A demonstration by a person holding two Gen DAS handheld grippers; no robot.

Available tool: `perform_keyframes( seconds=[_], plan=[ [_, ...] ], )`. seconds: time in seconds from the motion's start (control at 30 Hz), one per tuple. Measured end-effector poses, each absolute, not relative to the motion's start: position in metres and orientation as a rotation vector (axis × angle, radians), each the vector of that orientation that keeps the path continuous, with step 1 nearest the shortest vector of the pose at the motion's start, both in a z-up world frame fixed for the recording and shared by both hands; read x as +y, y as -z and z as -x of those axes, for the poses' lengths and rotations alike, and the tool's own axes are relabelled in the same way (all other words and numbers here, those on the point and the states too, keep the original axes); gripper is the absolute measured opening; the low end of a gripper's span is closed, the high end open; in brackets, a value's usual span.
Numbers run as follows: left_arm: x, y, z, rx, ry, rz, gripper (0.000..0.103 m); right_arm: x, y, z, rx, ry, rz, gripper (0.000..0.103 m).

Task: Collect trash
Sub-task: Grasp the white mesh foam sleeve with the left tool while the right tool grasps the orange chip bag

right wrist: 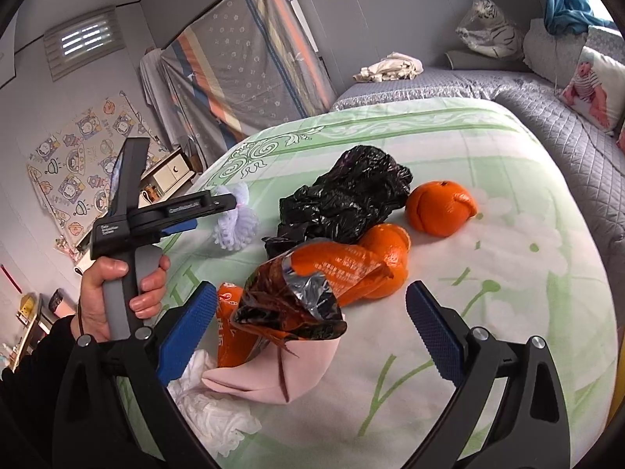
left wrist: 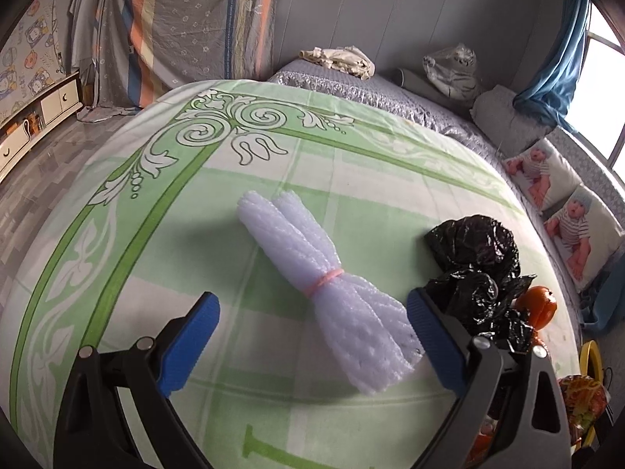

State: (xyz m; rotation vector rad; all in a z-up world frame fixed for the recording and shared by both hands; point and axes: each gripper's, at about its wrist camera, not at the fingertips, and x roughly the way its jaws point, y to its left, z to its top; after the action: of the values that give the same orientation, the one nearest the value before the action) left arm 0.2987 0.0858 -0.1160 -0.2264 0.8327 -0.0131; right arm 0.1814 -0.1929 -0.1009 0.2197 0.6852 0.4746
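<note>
A white foam net bundle tied with a pink band lies on the green-patterned bed sheet. My left gripper is open, its blue pads on either side of the bundle's near end. A crumpled black plastic bag lies to its right. In the right wrist view my right gripper is open above an orange snack wrapper. Orange peels and the black bag lie beyond. The foam net shows by the left gripper's fingertips.
A pink cloth and white tissue lie near the right gripper's left finger. A grey quilted bed with baby-print pillows adjoins the sheet at right. A plush tiger sits at the back.
</note>
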Motion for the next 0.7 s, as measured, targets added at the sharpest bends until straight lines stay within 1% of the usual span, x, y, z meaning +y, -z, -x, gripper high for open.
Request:
perform_keyframes(
  seconds=[0.13, 0.2, 0.27, 0.3, 0.37, 0.4, 0.47, 0.5, 0.57, 0.67, 0.7],
  plan=[
    [0.080, 0.121, -0.302, 0.843, 0.010, 0.198, 0.093, -0.189, 0.099, -0.182, 0.662, -0.482, -0.206, 0.091],
    [0.079, 0.123, -0.304, 0.847, 0.005, 0.194, 0.091, -0.187, 0.097, -0.184, 0.656, -0.482, -0.194, 0.087],
    [0.080, 0.127, -0.306, 0.858, 0.005, 0.201, 0.083, -0.186, 0.098, -0.186, 0.666, -0.492, -0.192, 0.080],
    [0.081, 0.129, -0.306, 0.864, 0.004, 0.208, 0.082, -0.186, 0.100, -0.187, 0.672, -0.494, -0.192, 0.078],
    [0.081, 0.133, -0.310, 0.885, 0.014, 0.223, 0.074, -0.183, 0.102, -0.190, 0.686, -0.498, -0.186, 0.070],
    [0.080, 0.136, -0.312, 0.895, 0.016, 0.223, 0.072, -0.182, 0.103, -0.190, 0.692, -0.500, -0.186, 0.067],
    [0.078, 0.137, -0.314, 0.900, 0.021, 0.217, 0.061, -0.181, 0.105, -0.191, 0.699, -0.509, -0.185, 0.060],
    [0.077, 0.137, -0.314, 0.900, 0.023, 0.214, 0.058, -0.180, 0.105, -0.191, 0.701, -0.513, -0.185, 0.059],
    [0.074, 0.136, -0.315, 0.903, 0.035, 0.220, 0.041, -0.179, 0.104, -0.190, 0.699, -0.516, -0.177, 0.054],
    [0.072, 0.133, -0.316, 0.902, 0.048, 0.230, 0.029, -0.177, 0.102, -0.190, 0.701, -0.524, -0.166, 0.050],
    [0.070, 0.133, -0.316, 0.899, 0.048, 0.221, 0.027, -0.177, 0.101, -0.190, 0.700, -0.527, -0.164, 0.049]
  ],
)
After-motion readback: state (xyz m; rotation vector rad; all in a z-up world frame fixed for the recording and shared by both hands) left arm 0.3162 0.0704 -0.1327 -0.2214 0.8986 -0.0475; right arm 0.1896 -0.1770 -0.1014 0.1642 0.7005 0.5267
